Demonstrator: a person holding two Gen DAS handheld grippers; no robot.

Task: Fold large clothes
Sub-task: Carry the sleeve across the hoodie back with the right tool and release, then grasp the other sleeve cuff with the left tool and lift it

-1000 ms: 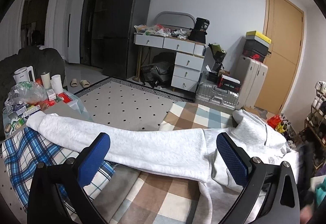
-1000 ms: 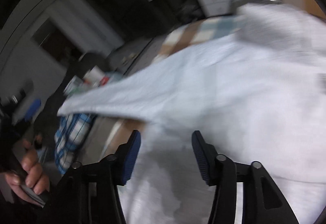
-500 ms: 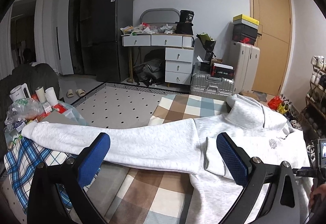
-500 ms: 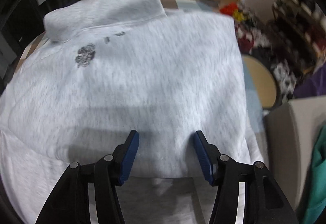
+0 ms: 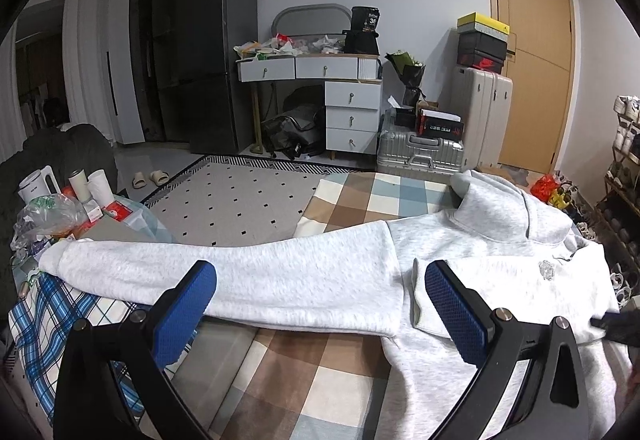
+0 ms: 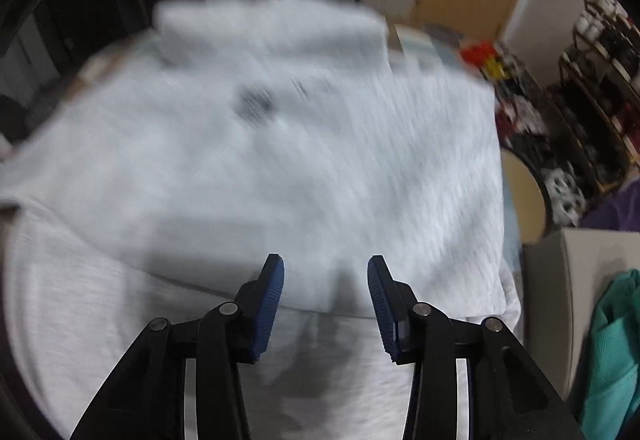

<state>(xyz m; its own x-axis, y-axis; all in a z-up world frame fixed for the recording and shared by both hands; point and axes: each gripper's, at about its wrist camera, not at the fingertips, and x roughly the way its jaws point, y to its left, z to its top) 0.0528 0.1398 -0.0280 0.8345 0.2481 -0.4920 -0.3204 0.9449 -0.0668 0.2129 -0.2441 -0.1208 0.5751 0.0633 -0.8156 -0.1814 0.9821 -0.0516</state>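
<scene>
A light grey hoodie (image 5: 500, 264) lies spread on a checked blanket (image 5: 360, 199). Its left sleeve (image 5: 224, 272) stretches out to the left over a cluttered side table. My left gripper (image 5: 320, 288) hovers above the sleeve near the shoulder seam, jaws wide open and nothing between them. In the blurred right wrist view the hoodie (image 6: 280, 143) fills the frame, with its folded lower edge just ahead of my right gripper (image 6: 326, 280). That gripper's jaws are closing, still apart above the cloth, and the pads press on nothing.
A side table (image 5: 60, 224) with a kettle, cups and bags stands at the left, over a blue plaid cloth (image 5: 44, 320). A white drawer desk (image 5: 348, 99), suitcases (image 5: 420, 155) and a door are behind. A shoe rack (image 6: 592, 87), a round stool (image 6: 524, 195) and teal fabric (image 6: 616, 352) lie to the right.
The right gripper swung from the sleeve side across to the hoodie's body and lower edge, and its jaws narrowed. The left view rolled level and shifted slightly.
</scene>
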